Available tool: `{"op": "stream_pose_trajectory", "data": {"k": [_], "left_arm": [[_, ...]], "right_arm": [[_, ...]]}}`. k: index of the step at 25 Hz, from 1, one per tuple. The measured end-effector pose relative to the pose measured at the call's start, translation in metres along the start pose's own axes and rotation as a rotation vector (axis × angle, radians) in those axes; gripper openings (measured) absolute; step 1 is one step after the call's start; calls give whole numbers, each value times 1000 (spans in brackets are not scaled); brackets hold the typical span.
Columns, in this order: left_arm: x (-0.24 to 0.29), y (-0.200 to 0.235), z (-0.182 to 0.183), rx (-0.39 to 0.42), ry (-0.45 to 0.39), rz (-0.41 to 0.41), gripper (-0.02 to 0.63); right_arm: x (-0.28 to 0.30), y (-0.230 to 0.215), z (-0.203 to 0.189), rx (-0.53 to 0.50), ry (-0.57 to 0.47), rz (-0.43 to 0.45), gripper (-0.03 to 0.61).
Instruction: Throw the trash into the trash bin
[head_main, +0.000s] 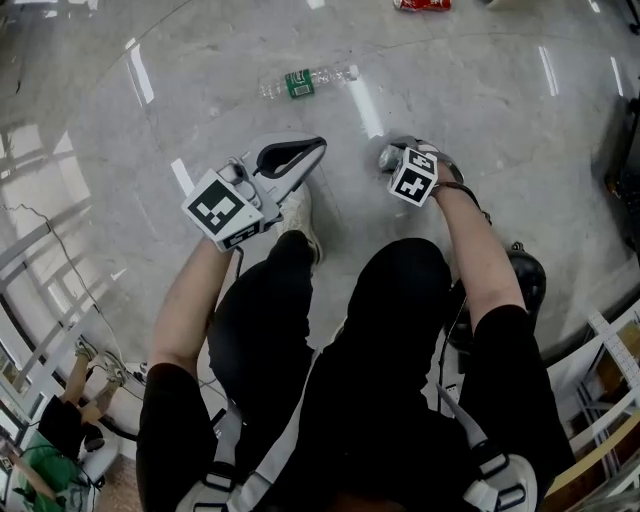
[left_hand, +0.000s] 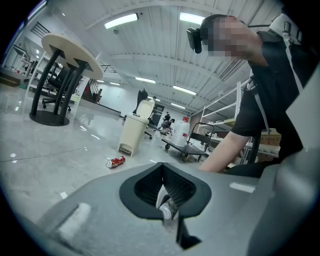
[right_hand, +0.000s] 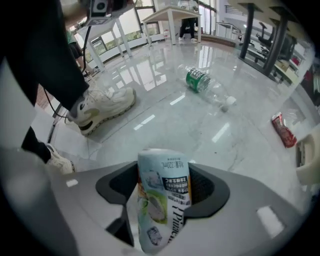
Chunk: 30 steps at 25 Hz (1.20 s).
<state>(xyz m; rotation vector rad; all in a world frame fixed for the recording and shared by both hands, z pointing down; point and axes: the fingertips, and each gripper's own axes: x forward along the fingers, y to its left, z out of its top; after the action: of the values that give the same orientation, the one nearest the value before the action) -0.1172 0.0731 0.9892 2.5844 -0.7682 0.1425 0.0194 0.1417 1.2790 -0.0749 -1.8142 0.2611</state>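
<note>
left forearm (head_main: 185, 310): bare, reaching forward past the left knee
left gripper (head_main: 312, 148): points out ahead, close to level; marker cube faces up; jaws together, nothing between them
right forearm (head_main: 482, 250): bare, stretched forward and down beside the right knee
right gripper (head_main: 395, 156): points steeply down; jaws set wide, pads clamped on either side of a pale can (right_hand: 162, 197)
</note>
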Motion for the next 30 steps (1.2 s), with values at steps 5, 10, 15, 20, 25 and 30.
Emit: {"op": "stream_pose_trajectory", "data": {"k": [5,10,15,20,25,30], "left_arm": [[-13,-4,84,20,36,23,0],[-23,-34,190,31,6,45,0],[-32,-84,288,43,-26,47,0],[-60,-117,359,-30,-81,90,0],[-92,-142,416,-50,-110,130,0],[-89,-154,467,57,-103,78,0]], "right_arm": [[-107,8,30,88,-83,-49,291],[-241,31,72,127,-143,-80,291],[-377,47,115,179,-234,-113,291],[-470,84,142,32,-187,-82,291],[-553,111,170,-177,-122,-136,291],[-608,110,187,-251,-79,-197,293]]}}
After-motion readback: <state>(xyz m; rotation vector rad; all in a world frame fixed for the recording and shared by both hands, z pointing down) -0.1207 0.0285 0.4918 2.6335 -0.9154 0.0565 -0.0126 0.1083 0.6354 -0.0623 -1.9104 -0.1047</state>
